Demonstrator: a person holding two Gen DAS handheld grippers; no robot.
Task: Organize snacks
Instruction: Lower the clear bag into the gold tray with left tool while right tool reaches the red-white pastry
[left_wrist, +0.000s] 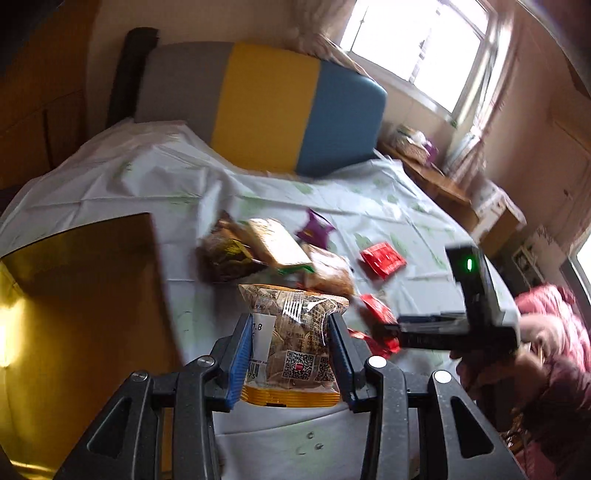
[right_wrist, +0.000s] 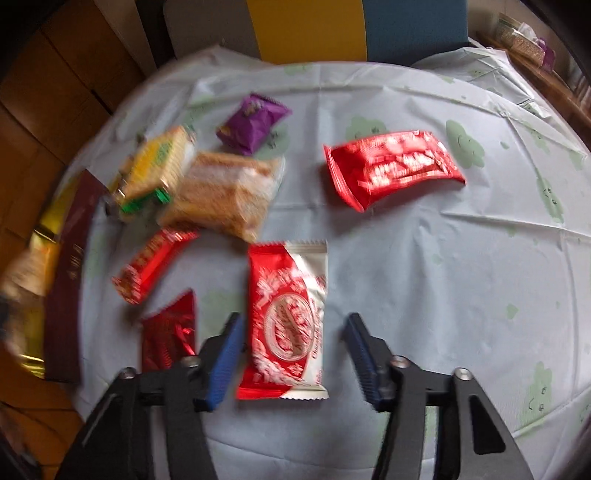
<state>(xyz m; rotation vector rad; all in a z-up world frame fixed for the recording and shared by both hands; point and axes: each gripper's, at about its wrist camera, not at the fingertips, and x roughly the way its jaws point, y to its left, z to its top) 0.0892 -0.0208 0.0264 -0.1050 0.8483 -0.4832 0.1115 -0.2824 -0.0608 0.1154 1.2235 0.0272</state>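
Through the left wrist camera I see my left gripper (left_wrist: 290, 356) clamped on a clear biscuit pack (left_wrist: 291, 343), both blue pads (left_wrist: 238, 363) pressing its sides and the pack lifted off the tablecloth (left_wrist: 147, 177). A gold box (left_wrist: 85, 295) sits just left of it. Beyond lie a jumble of snacks: a cracker pack (left_wrist: 277, 242), a purple pack (left_wrist: 314, 230) and a red pack (left_wrist: 382, 258). The other gripper's black body with a green light (left_wrist: 469, 264) hangs at the right, a hand in a red sleeve (left_wrist: 554, 332) behind it.

Through the right wrist camera my right gripper (right_wrist: 293, 354) points down at the cloth (right_wrist: 461, 277) and straddles a red-and-white wafer pack (right_wrist: 288, 321) lying flat. The left pad (right_wrist: 225, 362) is at the pack's edge; the right pad stands clear of it, so the pack is not gripped. Two small red packs (right_wrist: 153, 264) lie to its left, a large red pack (right_wrist: 393, 166) farther back, the purple pack (right_wrist: 253, 123) beyond. The view is blurred.
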